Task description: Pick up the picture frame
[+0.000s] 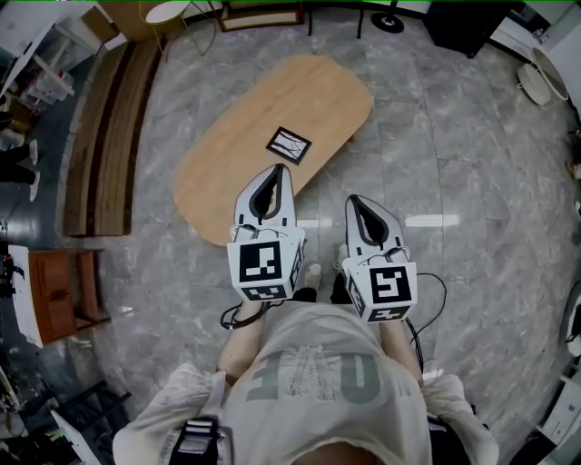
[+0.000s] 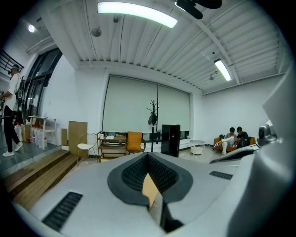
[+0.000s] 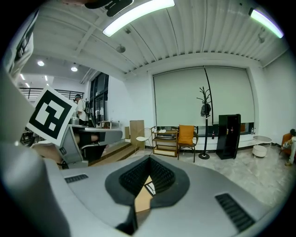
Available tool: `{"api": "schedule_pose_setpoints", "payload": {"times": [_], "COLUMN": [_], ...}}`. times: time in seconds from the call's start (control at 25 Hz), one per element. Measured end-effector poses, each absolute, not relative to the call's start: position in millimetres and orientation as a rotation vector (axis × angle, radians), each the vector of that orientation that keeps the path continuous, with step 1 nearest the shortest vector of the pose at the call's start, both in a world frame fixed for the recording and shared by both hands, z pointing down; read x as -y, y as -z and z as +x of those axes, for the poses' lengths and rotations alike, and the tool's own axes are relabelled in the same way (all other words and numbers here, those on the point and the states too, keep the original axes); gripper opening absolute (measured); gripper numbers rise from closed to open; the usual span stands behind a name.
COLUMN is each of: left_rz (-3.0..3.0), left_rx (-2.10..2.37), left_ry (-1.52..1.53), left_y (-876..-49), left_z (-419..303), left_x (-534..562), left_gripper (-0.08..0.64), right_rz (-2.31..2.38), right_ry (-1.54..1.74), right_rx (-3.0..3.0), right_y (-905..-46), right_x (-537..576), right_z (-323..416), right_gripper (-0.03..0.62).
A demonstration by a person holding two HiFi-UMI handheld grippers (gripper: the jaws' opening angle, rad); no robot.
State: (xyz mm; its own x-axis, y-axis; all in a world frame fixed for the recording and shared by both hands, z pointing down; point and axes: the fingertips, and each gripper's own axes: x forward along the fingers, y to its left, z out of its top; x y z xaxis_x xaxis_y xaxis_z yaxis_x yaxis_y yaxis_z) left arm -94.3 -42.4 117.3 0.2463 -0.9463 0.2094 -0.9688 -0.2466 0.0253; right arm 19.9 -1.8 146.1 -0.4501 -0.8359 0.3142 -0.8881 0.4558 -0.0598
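Note:
The picture frame (image 1: 288, 143), small, black-edged and pale inside, lies flat on the oval wooden table (image 1: 236, 145), towards its near right edge. My left gripper (image 1: 282, 171) hangs shut over the table's near edge, its tips just short of the frame. Beside it my right gripper (image 1: 353, 201) is held over the floor, jaws together and empty. In the right gripper view a corner of the frame (image 3: 150, 187) and a strip of table (image 3: 141, 202) show through the narrow slit between the jaws. The left gripper view shows only a sliver of the table (image 2: 149, 188) there.
Wooden steps (image 1: 104, 136) run along the left, with a brown cabinet (image 1: 59, 291) below them. A white chair (image 1: 168, 11) stands beyond the table. Two people sit on a sofa (image 2: 235, 137) at the far right, and another person (image 2: 9, 111) stands at the left.

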Motion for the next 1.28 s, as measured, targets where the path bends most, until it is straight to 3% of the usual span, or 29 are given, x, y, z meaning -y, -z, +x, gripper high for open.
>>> {"api": "schedule_pose_setpoints", "payload": {"times": [0.56,1.28], "left_rz": [2.239,2.295], "left_rx": [1.985,1.959], "left_ry": [-0.179,-0.153], "left_y": [-112,-102], "left_z": [-36,-71], "left_x": [89,131], "left_gripper": [0.008,0.009], "right_rz": [1.290,1.420], "right_ry": [-0.216,-0.130], "right_rx": [2.596,2.595], "right_y": [-133,-108], "right_x": [68,111], "right_z": [63,43], "right_gripper": [0.005,0.005]}}
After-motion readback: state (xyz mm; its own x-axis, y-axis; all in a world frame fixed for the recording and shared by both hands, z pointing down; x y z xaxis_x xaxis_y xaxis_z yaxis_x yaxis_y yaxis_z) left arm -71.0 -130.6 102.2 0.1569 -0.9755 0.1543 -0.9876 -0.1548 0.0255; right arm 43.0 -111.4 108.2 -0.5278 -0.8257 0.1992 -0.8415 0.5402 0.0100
